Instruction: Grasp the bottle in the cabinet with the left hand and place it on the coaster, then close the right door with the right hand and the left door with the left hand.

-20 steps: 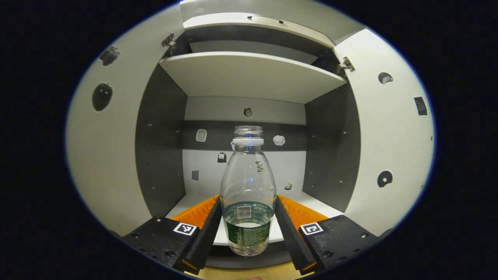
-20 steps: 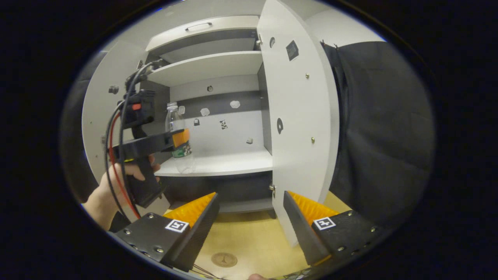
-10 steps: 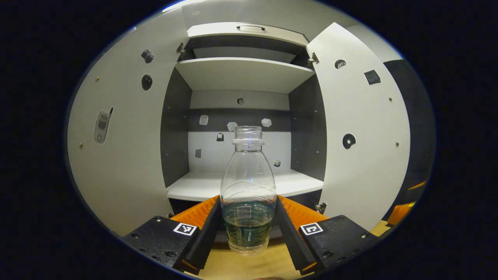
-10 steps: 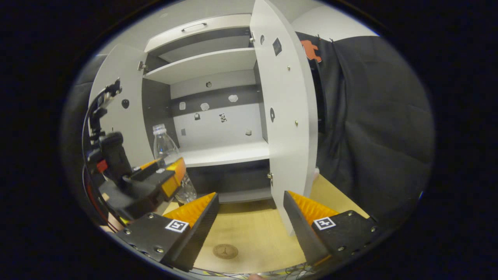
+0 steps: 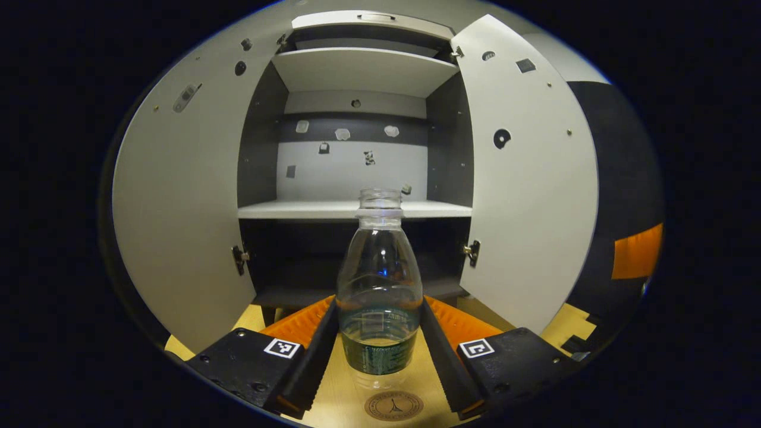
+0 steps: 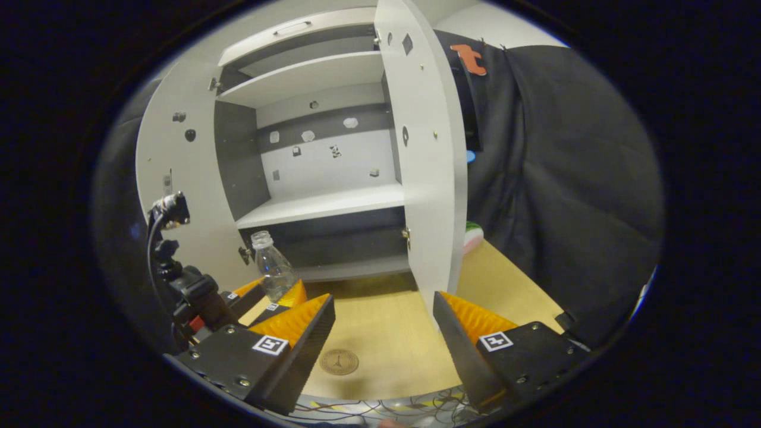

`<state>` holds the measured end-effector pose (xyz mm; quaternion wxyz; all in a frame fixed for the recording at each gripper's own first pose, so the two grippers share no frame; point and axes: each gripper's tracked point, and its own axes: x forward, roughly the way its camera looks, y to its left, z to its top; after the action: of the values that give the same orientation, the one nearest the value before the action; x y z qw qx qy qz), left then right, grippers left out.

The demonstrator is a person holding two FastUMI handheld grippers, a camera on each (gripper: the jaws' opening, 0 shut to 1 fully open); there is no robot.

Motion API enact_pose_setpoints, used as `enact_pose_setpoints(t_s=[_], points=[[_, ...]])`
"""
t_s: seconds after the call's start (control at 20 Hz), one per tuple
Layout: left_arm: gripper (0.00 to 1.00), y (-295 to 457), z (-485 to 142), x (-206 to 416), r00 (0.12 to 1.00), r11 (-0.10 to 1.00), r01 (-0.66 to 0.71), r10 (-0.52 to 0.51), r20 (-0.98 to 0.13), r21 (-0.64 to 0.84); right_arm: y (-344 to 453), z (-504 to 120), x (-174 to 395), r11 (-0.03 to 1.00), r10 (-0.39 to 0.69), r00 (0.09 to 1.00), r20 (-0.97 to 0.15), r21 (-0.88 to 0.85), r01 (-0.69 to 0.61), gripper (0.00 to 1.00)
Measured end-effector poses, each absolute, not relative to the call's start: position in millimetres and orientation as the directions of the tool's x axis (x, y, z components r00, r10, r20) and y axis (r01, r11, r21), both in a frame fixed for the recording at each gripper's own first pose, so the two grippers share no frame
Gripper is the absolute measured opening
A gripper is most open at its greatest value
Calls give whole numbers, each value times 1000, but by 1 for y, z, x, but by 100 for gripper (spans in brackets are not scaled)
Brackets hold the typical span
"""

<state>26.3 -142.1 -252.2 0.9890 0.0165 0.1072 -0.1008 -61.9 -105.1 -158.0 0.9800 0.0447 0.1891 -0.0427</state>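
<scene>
Nearest in the left gripper view, the coaster (image 5: pixel 393 405) lies on the table (image 5: pixel 333 404), just nearer than the bottle (image 5: pixel 379 297). My left gripper (image 5: pixel 379 342) clamps the upright bottle low on its body; I judge it slightly short of the coaster. Right gripper (image 6: pixel 383 324) gapes wide, holding nothing. Beyond, the cabinet (image 5: pixel 357 71) with both doors open.

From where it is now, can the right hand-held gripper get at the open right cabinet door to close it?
Probably yes. The right hand-held gripper is open and holds nothing, and the white right cabinet door stands open just ahead of it, with bare light wooden tabletop between them.
</scene>
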Motion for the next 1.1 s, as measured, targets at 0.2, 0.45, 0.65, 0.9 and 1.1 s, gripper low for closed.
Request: enact_pose_setpoints(t_s=[0.2,0.45,0.65,0.9,1.1], points=[[82,-150,-294,10,942,970,239,-224,-251,31,-116,-190,-70,992,-81,894,-441,54,117,100],[82,-157,-345,-7,915,962,274,-259,-310,6,-132,-213,-75,988,-102,866,-489,48,144,100],[82,-159,-359,-7,915,960,280,-258,-311,29,-138,-220,-77,991,-107,854,-510,18,135,100],[83,-155,-371,-9,914,965,261,-240,-327,22,-137,-226,-78,993,-95,842,-532,5,115,100],[83,-154,-374,-15,919,967,254,-232,-318,29,-139,-232,-81,995,-93,830,-550,-20,98,100]])
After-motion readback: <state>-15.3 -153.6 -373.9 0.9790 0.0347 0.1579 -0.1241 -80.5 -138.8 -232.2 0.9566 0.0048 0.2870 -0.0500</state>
